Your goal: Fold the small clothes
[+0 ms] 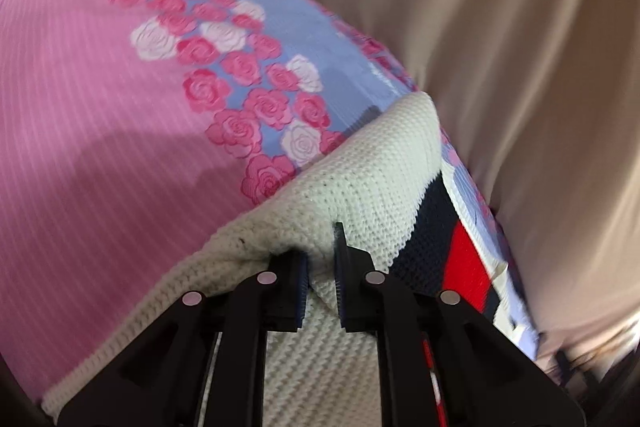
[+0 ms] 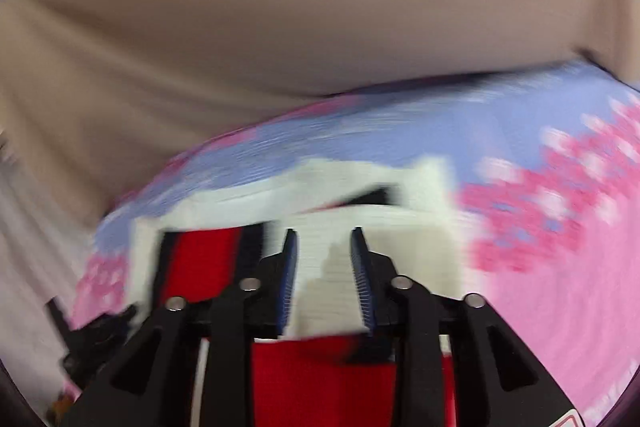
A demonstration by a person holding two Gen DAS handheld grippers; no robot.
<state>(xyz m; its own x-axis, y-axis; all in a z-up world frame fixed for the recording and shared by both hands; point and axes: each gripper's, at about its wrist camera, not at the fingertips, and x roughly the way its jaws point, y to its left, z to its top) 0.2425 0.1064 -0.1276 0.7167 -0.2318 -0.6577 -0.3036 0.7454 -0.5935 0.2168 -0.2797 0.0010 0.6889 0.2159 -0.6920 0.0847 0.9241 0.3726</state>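
Note:
A small knitted sweater (image 1: 360, 179), cream with navy and red bands, lies on a pink and blue rose-patterned bedspread (image 1: 100, 87). My left gripper (image 1: 322, 267) is shut on a bunched fold of the cream knit, which runs back between the fingers. In the blurred right wrist view the same sweater (image 2: 420, 227) shows cream, red and navy. My right gripper (image 2: 324, 267) has cream knit between its fingers with a gap between the pads; the blur hides whether it grips the cloth.
A beige curtain or sheet (image 1: 500, 27) hangs past the bed's edge and fills the top of the right wrist view (image 2: 280, 7). A dark object (image 2: 96, 339) sits at the lower left by the bed's edge.

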